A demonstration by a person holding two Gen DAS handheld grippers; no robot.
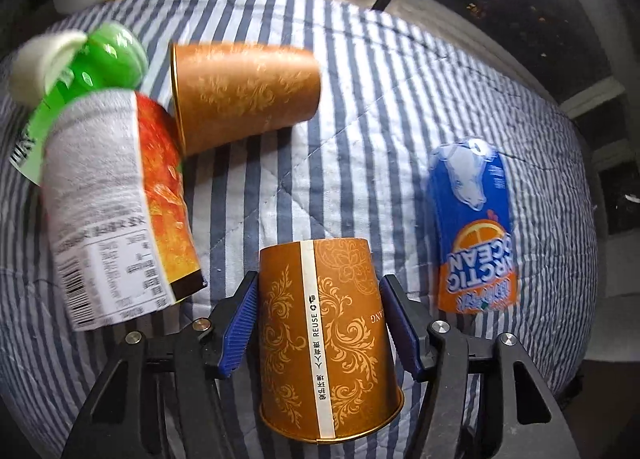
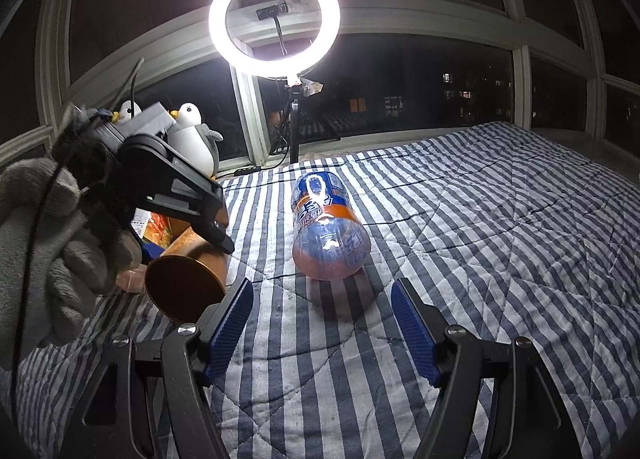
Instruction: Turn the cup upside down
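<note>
My left gripper (image 1: 318, 283) is shut on an orange paper cup (image 1: 324, 339) with gold swirls. The cup is held off the striped bed cover, its base pointing away from the camera and its rim towards it. In the right wrist view the same cup (image 2: 186, 285) shows at the left in the gloved left hand's gripper (image 2: 224, 243), its flat base facing me. A second orange cup (image 1: 244, 95) lies on its side farther back. My right gripper (image 2: 322, 293) is open and empty above the cover.
A green bottle with an orange label (image 1: 112, 187) lies at the left. A blue and orange can (image 1: 474, 227) lies at the right; it also shows in the right wrist view (image 2: 328, 227). A ring light (image 2: 274, 21) and toy penguins (image 2: 192, 135) stand by the window.
</note>
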